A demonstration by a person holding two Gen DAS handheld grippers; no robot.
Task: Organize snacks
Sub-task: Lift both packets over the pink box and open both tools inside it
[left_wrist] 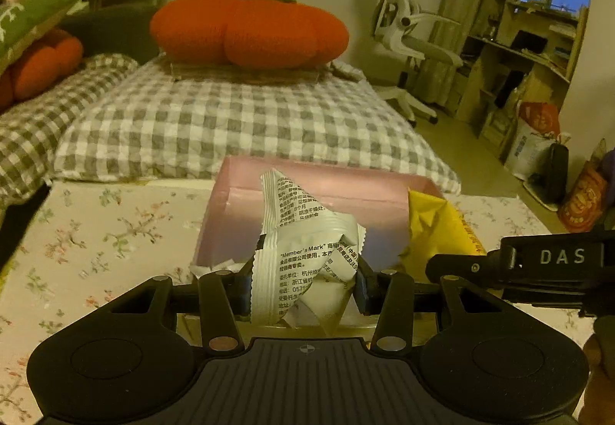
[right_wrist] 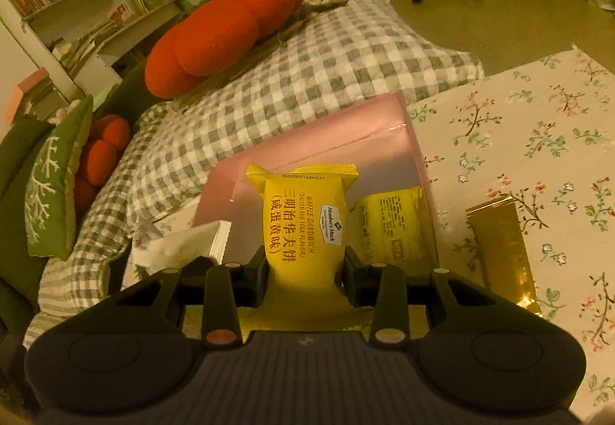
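**Over the pink box, both claws are carrying snack packets**

Above the floral sheet [right_wrist: 538, 125], the left gripper [left_wrist: 305, 283] is pinching a crumpled white snack packet [left_wrist: 307, 256], its pads pressing on the wrapper from 9 and 3 o'clock. The packet is standing up between the fingers, its long axis running toward 12 o'clock. The pink box [left_wrist: 300, 194] is lying straight ahead at 12 o'clock, just beyond the packet, its open mouth facing up.

The right gripper [right_wrist: 305, 271] is squeezing a yellow waffle sandwich packet [right_wrist: 303, 217] in the same manner, the packet upright with its long axis toward 12 o'clock. In the right wrist view the box is sitting at 12 to 1 o'clock, and another yellow packet [right_wrist: 388, 229] is already lying inside it. A gold sachet [right_wrist: 503, 252] is waiting on the sheet at 3 o'clock, beside the box wall.

Both claws are looking about equally near the box; the coming move seems to be a short reach forward and a release over the opening, with the two grippers crowding each other as the likely hazard.
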